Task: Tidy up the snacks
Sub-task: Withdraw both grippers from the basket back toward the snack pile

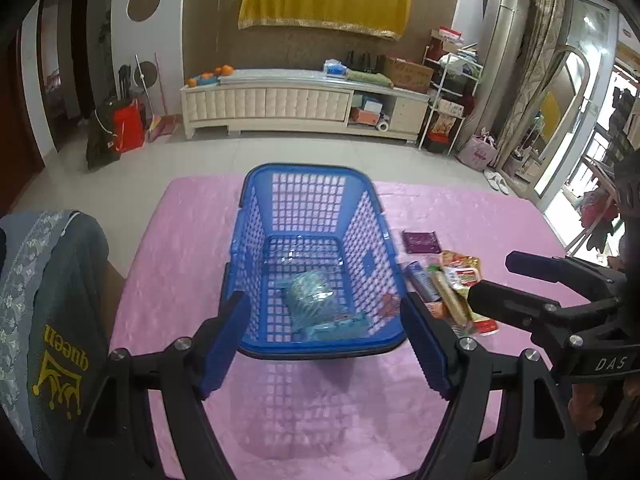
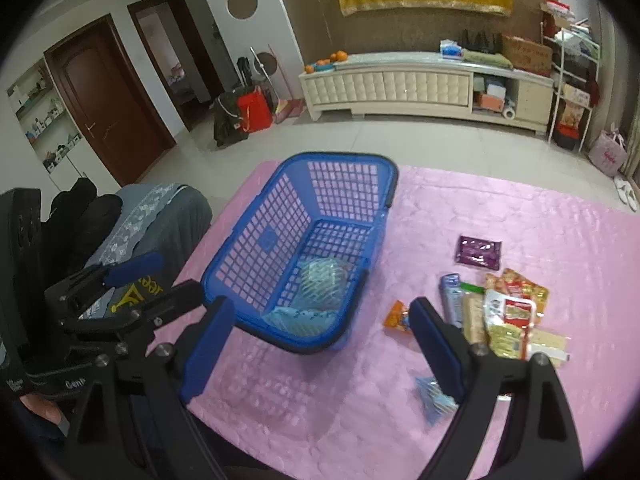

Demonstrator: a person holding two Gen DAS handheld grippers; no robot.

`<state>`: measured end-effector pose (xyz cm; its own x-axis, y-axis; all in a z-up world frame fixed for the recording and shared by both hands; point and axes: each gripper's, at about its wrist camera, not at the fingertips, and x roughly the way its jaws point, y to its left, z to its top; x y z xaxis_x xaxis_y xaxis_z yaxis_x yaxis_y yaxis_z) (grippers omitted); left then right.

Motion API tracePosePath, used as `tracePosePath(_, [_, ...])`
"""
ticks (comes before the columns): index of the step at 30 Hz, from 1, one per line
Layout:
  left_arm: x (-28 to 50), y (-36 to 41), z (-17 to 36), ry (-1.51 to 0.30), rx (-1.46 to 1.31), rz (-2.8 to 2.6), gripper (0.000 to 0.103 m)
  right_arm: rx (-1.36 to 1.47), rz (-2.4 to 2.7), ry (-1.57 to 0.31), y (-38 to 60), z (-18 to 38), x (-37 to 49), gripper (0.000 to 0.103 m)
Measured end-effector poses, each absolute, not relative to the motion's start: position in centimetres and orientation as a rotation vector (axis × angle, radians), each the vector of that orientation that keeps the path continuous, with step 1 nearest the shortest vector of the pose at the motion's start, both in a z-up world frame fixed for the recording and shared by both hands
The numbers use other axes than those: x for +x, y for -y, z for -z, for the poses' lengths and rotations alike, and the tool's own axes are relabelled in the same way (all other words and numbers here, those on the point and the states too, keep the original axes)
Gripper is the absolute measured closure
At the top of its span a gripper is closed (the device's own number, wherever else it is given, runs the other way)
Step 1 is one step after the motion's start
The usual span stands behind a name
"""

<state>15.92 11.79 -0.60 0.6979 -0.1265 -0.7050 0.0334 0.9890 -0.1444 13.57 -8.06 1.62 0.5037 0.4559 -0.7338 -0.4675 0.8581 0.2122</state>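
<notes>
A blue plastic basket point(image 1: 308, 170) stands on the pink cloth, with two teal snack packets point(image 1: 312, 296) lying in it. My left gripper point(image 1: 326, 346) hovers open above the basket's near rim, nothing between its fingers. To the basket's right lies a pile of snack packets point(image 1: 452, 284) and a purple packet point(image 1: 421, 241). My right gripper point(image 2: 322, 346) is also open and empty, above the cloth between the basket point(image 2: 340, 158) and the pile point(image 2: 500, 312). A small orange packet point(image 2: 397, 316) and a blue packet point(image 2: 434, 398) lie by its right finger. Each view shows the other gripper point(image 1: 496, 280) point(image 2: 160, 280) at its side.
A chair with a grey "queen" cover point(image 1: 60, 320) stands against the table's left edge. The pink cloth point(image 2: 520, 208) reaches to the far edge, with tiled floor and a long white cabinet point(image 1: 280, 100) beyond. A hand point(image 1: 584, 412) holds the right gripper's handle.
</notes>
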Motion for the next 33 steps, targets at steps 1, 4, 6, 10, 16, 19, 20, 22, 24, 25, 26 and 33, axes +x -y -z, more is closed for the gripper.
tracePosePath(1, [15.7,-11.4,0.3,-0.789,-0.125,0.096,0.028,-0.018,-0.551,-0.874,8.7,-2.0,13.3,0.012])
tracePosePath(4, [15.1,-9.8,-0.6,-0.774,-0.117,0.106,0.028,-0.012,-0.530,-0.858,10.8,-2.7,12.5,0.012])
tracePosePath(6, [14.8,-8.6,-0.9,-0.765,-0.099,0.107,0.028,-0.008,-0.520,-0.851,11.9,-3.1,12.1,0.012])
tracePosePath(10, [14.1,-5.9,-1.4,-0.760,-0.081,0.146,0.028,-0.003,-0.486,-0.842,14.6,-3.6,11.3,0.012])
tracePosePath(16, [13.8,-1.2,-1.4,-0.745,-0.016,0.192,0.022,0.014,-0.434,-0.835,18.7,-3.8,10.5,0.012])
tracePosePath(19, [14.0,1.0,-1.0,-0.756,0.002,0.216,0.022,0.035,-0.411,-0.841,20.9,-3.6,10.3,0.012])
tracePosePath(20, [14.0,1.6,-0.8,-0.760,0.007,0.221,0.022,0.039,-0.404,-0.843,21.4,-3.4,10.3,0.012])
tracePosePath(22, [14.3,3.0,-0.5,-0.771,0.018,0.233,0.022,0.045,-0.387,-0.850,22.7,-3.0,10.2,0.012])
tracePosePath(24, [14.6,4.1,-0.2,-0.782,0.030,0.243,0.022,0.053,-0.371,-0.858,23.9,-2.5,10.3,0.012])
tracePosePath(25, [14.7,4.6,0.0,-0.787,0.036,0.246,0.022,0.055,-0.361,-0.865,24.4,-2.2,10.4,0.012])
tracePosePath(26, [14.9,5.3,0.1,-0.793,0.041,0.251,0.022,0.058,-0.348,-0.875,25.1,-1.8,10.6,0.012])
tracePosePath(33, [17.1,9.0,2.8,-0.889,0.032,0.272,0.022,0.107,-0.300,-0.936,28.7,0.6,11.8,0.012])
